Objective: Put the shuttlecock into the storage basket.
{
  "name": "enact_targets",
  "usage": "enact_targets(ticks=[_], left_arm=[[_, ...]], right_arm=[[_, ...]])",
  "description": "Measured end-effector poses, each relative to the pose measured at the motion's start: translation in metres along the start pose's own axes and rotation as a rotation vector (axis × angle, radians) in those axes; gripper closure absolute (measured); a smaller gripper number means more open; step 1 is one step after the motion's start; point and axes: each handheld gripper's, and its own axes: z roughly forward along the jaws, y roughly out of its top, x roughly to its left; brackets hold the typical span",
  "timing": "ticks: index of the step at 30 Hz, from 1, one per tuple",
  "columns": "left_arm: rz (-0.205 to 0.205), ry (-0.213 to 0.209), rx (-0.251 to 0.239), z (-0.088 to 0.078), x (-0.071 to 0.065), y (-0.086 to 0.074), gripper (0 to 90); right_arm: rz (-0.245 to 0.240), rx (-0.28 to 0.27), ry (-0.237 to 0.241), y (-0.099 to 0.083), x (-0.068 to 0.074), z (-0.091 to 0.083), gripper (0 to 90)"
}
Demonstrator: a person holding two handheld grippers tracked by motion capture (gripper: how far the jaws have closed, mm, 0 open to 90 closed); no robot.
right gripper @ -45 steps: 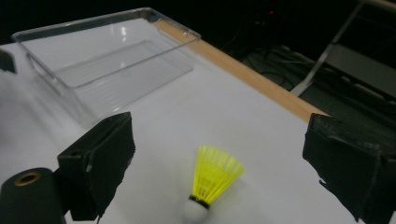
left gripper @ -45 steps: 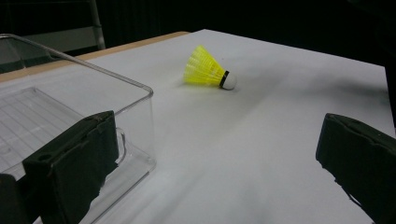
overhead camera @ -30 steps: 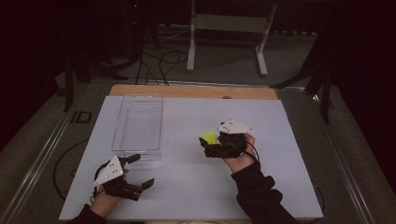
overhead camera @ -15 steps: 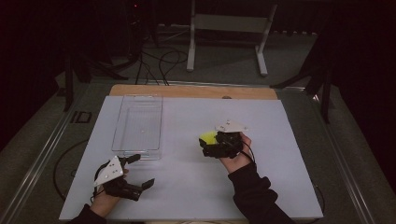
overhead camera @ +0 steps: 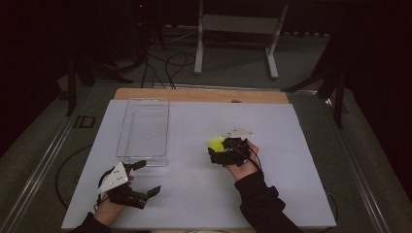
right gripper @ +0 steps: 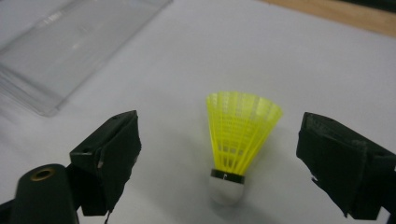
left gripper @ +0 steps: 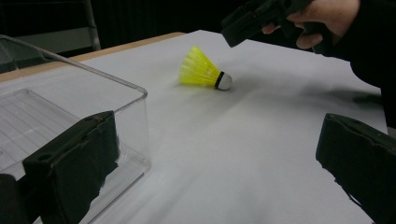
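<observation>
A yellow shuttlecock [overhead camera: 216,142] with a white cork lies on its side on the white table sheet, right of centre. In the right gripper view the shuttlecock [right gripper: 239,135] sits between the two jaws, cork towards the camera, and neither jaw touches it. My right gripper [overhead camera: 214,152] is open around it. My left gripper [overhead camera: 146,177] rests open near the front left, with nothing between its jaws. From the left gripper view the shuttlecock [left gripper: 204,70] lies well ahead, with the right gripper [left gripper: 250,21] just above it.
A clear plastic tray [overhead camera: 143,158] stands at the left of the sheet, just beyond my left gripper, with nothing in it; its near corner [left gripper: 133,116] is close to the left jaw. A wooden table edge [overhead camera: 199,94] runs along the back.
My right gripper has edged a little to the left, closing in around the shuttlecock. The left gripper has stayed put.
</observation>
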Motion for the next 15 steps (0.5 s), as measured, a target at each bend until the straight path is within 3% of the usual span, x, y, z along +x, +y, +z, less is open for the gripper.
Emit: enact_targets(ticks=[6,15], left_arm=[[-0.001,-0.001,0.0,0.0,0.0,0.0,0.0],[-0.001,0.0,0.003,0.0,0.0,0.0,0.0]], right_arm=[[0.039,0.058,-0.002,-0.002,0.0,0.006,14.9],[0.075,0.129,-0.028,-0.004,0.0,0.013,23.7]])
